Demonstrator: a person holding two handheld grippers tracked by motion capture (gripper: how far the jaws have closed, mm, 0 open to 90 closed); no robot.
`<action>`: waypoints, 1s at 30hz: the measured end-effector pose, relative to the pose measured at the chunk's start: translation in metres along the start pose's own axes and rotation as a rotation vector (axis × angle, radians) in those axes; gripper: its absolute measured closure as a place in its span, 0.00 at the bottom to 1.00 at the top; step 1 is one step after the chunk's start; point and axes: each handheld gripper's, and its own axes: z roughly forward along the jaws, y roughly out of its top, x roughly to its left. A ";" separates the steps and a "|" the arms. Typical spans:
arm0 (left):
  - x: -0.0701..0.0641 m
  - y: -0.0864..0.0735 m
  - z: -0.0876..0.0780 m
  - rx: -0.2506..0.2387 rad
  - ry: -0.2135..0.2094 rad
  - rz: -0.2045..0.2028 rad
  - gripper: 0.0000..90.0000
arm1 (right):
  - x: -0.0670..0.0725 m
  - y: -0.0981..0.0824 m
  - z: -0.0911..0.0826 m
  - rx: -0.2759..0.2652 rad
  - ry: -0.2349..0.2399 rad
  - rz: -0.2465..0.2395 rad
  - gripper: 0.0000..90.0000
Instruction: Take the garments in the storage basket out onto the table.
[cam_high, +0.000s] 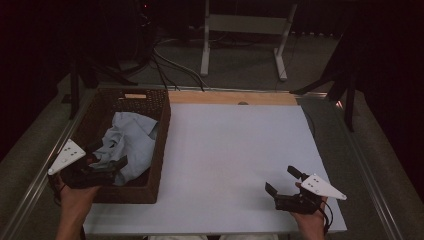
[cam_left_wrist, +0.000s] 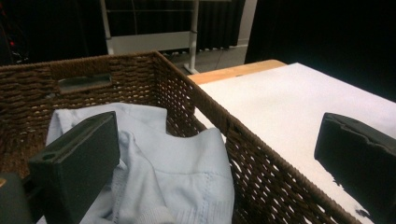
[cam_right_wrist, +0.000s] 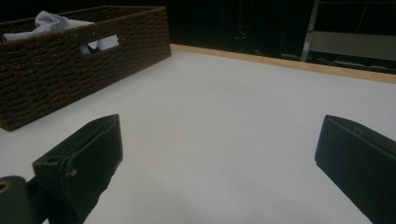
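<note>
Garment in basket, left gripper over it with jaws apart; no grasp made yet.

A light blue garment (cam_high: 129, 142) lies crumpled inside the brown wicker basket (cam_high: 162, 125) at the left of the white table (cam_high: 235, 150), its folds rising toward the basket's rim. The left gripper (cam_high: 117, 165) hangs over the near end of the basket with its jaws spread wide: in the left gripper view one jaw stands above the cloth and the other beyond the basket wall, over the table. Nothing is held between them. The right gripper (cam_high: 282, 181) rests low at the near right of the table, well apart from the basket, jaws likewise spread and holding nothing. Judgement: the work is at its start. The garment is not yet seized, and the pick-up and whatever follows it on the bare table surface remain to be done.
</note>
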 end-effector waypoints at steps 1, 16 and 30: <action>0.000 0.001 0.000 -0.002 0.002 0.001 0.02 | 0.000 0.000 0.000 0.000 0.000 0.001 0.01; 0.014 0.011 0.012 0.019 0.020 -0.008 0.02 | 0.000 0.000 0.000 -0.001 0.000 0.000 0.01; 0.027 0.016 0.022 0.034 0.033 -0.013 0.02 | -0.001 0.000 0.000 -0.003 0.000 0.007 0.01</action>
